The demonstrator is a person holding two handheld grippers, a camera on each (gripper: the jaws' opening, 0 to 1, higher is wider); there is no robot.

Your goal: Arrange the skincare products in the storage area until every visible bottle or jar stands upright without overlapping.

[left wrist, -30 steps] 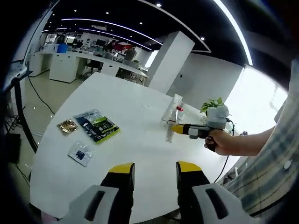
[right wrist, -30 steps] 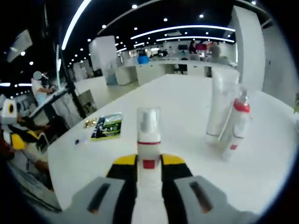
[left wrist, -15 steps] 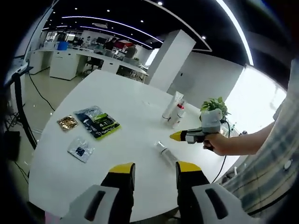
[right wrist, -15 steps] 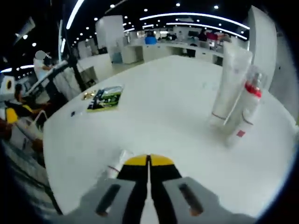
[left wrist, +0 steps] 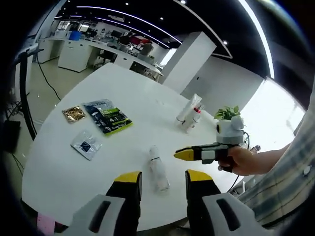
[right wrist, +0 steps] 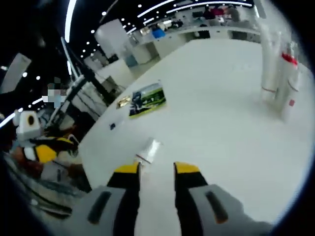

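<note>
So the left gripper (left wrist: 160, 179) has its jaws spread with nothing between them, hanging over the near edge of the white table (left wrist: 133, 108). Just past the jaw tips a small pump bottle (left wrist: 158, 168) lies flat on its side. The right gripper (left wrist: 186, 154), held in a hand (left wrist: 239, 161), sits just right of that bottle; from the left gripper view its yellow tips look pressed together, but in its own view the right gripper (right wrist: 156, 169) shows a clear gap between the jaws, holding nothing, with the pump bottle (right wrist: 148, 150) lying just beyond them.

Further out from the bottle, a white tube (left wrist: 187, 108) and a red-capped bottle (left wrist: 195, 117) stand close together, probably touching, hard to tell. Left of the fallen bottle are a green packet (left wrist: 107, 117), a gold sachet (left wrist: 73, 113) and a small clear sachet (left wrist: 86, 144).
</note>
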